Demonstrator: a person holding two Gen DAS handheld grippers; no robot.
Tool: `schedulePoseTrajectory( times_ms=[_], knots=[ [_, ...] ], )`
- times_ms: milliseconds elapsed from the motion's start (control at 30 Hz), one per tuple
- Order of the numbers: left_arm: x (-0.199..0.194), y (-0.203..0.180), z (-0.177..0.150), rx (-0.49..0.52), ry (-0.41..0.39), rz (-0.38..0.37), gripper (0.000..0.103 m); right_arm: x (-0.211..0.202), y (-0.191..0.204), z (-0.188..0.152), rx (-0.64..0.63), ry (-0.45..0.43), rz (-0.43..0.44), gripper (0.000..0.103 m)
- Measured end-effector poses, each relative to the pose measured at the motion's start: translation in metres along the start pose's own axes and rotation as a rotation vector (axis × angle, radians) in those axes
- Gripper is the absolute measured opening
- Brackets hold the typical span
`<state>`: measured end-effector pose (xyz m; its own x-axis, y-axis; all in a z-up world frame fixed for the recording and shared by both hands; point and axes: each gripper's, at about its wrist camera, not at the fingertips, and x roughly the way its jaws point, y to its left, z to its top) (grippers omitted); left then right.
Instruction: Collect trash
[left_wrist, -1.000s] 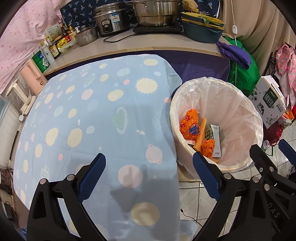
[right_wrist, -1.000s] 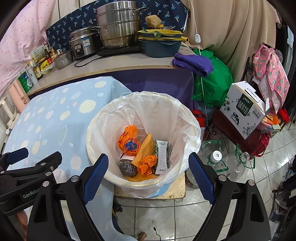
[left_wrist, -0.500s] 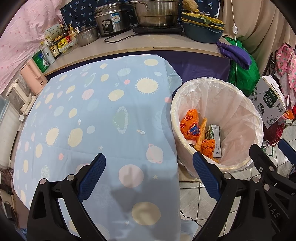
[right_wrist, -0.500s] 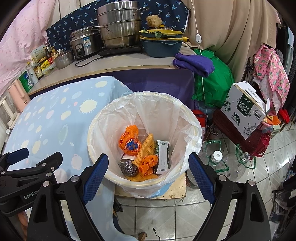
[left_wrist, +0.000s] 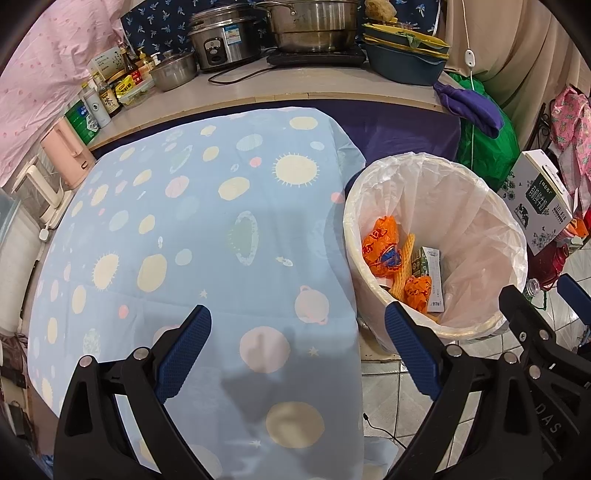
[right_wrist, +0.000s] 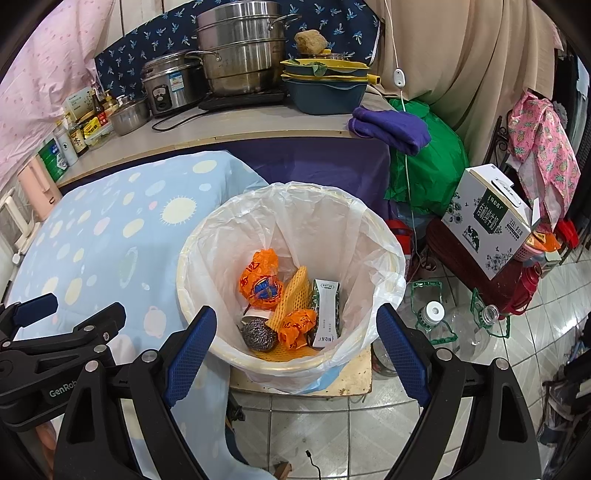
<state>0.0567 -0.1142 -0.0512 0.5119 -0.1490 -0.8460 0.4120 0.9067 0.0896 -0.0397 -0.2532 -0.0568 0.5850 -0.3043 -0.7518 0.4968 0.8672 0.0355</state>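
Left gripper (left_wrist: 297, 354) and right gripper (right_wrist: 295, 345) both stand spread and carry nothing. The trash (right_wrist: 288, 302) lies inside the lined bin (right_wrist: 384, 240), just beside the cloth-covered desk (left_wrist: 184, 229). Risk, as judged: a low swing could snag the thin liner or tip the bin off its board.

Bin (right_wrist: 384, 258) right of table (right_wrist: 92, 236)

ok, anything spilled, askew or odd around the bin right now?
Nothing stands out. The trash bin is upright with its liner folded over the rim, and the orange wrappers, steel scrubber and drink carton all lie inside. The tablecloth shows no litter. Both claws are open, holding nothing.
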Motion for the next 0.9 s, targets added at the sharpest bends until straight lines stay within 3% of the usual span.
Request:
schedulePoseTrajectory(
  times_ms=[900],
  knots=[
    [0.0084,0.0027,-0.0004,-0.004,0.005,0.025,0.091,0.0101,-0.0001,0.0001,-0.008,0.021,0.008,0.085]
  ],
)
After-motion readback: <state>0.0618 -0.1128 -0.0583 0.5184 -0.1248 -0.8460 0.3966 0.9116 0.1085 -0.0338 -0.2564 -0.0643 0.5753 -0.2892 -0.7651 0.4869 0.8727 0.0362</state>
